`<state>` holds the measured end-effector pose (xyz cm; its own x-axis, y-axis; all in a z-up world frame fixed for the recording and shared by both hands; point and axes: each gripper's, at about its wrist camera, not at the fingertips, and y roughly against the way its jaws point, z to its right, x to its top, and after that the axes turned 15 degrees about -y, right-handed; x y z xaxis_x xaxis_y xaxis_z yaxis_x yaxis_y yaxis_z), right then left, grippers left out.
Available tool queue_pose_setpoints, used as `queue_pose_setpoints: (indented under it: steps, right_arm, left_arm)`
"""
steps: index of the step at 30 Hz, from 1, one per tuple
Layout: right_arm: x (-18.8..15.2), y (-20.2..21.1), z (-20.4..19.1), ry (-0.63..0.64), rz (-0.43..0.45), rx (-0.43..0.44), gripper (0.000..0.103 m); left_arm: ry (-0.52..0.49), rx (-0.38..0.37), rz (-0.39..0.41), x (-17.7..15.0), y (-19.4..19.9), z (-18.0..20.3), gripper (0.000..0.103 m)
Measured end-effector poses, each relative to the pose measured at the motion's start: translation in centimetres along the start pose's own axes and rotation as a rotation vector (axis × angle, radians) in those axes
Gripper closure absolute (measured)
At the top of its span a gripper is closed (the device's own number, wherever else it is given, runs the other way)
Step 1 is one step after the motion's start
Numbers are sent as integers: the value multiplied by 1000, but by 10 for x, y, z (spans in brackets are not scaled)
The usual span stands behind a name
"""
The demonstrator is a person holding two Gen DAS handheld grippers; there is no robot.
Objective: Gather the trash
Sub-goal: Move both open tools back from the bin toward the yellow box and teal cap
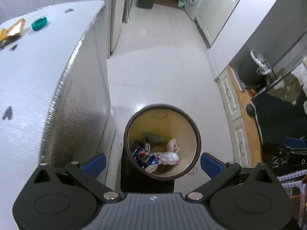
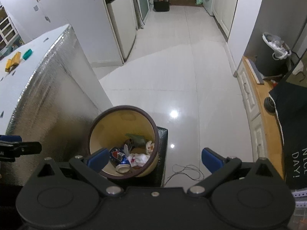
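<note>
Crushed can [image 1: 146, 158] and wrappers [image 1: 170, 156] in bin [image 1: 198, 134]

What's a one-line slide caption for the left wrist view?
Left gripper open and empty above the brown-rimmed bin, which holds a crushed cola can and crumpled wrappers.

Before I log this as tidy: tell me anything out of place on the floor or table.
A loose thin wire lies tangled on the white floor right of the bin. On the table, a yellow wrapper and teal lid remain uncollected. Both claws are open and empty.
</note>
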<state>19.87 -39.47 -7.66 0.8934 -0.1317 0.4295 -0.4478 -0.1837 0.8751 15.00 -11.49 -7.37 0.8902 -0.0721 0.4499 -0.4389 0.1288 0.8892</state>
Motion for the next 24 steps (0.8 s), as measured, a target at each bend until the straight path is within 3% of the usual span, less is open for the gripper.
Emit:
queue_pose_setpoints:
  steps: [11, 18, 24]
  right_arm:
    - [14, 35, -46, 82, 81, 73, 0]
    - [27, 40, -104, 128, 163, 136, 0]
    - [34, 29, -163, 192, 174, 184, 0]
  left_arm:
    - [75, 74, 165, 10, 72, -47, 0]
    - [128, 138, 233, 17, 102, -105, 0]
    - [150, 187, 273, 25, 118, -160, 0]
